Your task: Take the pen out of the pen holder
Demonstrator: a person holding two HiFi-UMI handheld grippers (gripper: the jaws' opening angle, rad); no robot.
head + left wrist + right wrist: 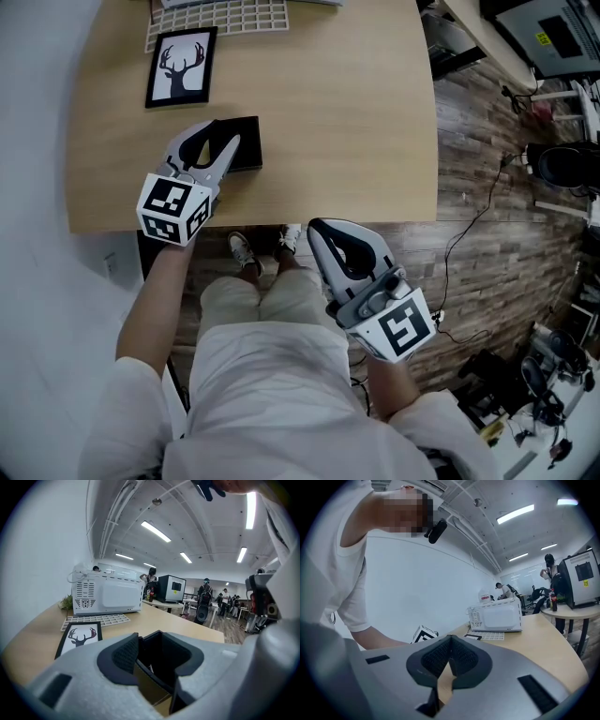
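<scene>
Left tool [223, 133] closing around holder [247, 142] near desk edge [309, 221].

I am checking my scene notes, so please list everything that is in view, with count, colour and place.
table: one, light wood, in front of the person
pen holder: one, black, on the table, between the left gripper's jaws
deer picture: one, black frame, table's far left
grid mat: one, white, table's far edge
microwave oven: one, white, behind the grid mat
left gripper: one, grey, jaws closing around the pen holder
right gripper: one, grey, jaws together, empty, off the table's near edge
</scene>
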